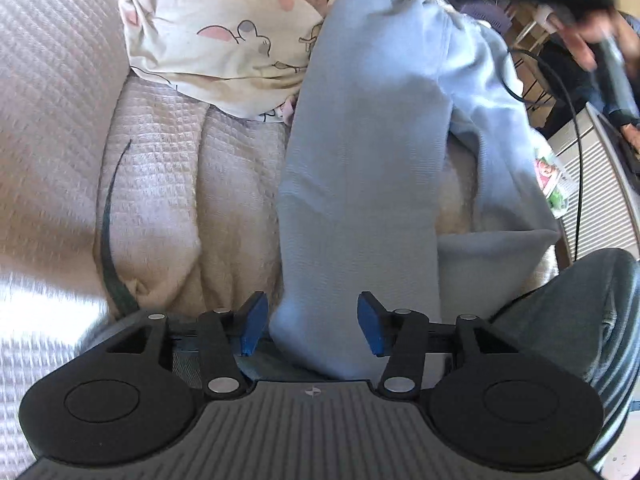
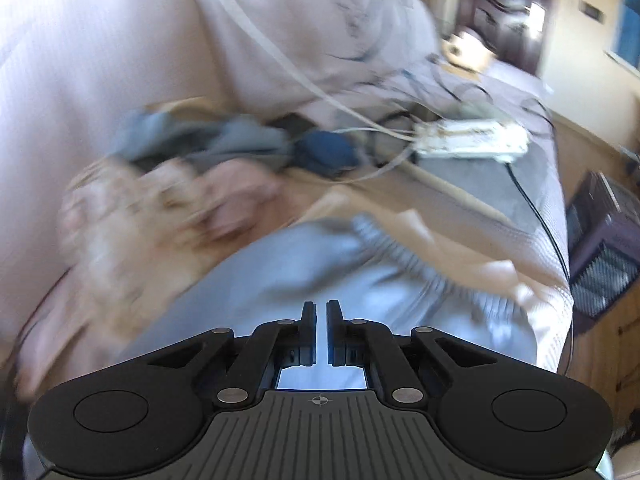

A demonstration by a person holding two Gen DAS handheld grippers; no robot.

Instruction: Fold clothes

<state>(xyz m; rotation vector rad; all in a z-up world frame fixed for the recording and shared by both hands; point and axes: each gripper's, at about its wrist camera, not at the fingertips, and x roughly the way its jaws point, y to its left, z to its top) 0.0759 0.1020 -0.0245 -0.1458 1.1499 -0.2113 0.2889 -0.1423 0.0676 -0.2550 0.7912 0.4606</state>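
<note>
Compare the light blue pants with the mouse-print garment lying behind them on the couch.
The light blue pants are plain and stretched out long toward the left gripper; the mouse-print garment is cream, patterned and bunched in a heap. The pants reach between the gripper's open jaws; the print garment lies well clear. Both rest on the quilted cover.

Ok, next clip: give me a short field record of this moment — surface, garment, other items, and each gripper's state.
surface: quilted pale cover on a sofa
garment: light blue trousers, spread out lengthwise, legs side by side
other clothes: cartoon-print cream cloth, bunched beyond the trousers
left gripper: open, one trouser leg end between its blue pads, not pinched
right gripper: shut, nothing visibly held, above the blue fabric
image quality: right wrist view motion-blurred
</note>
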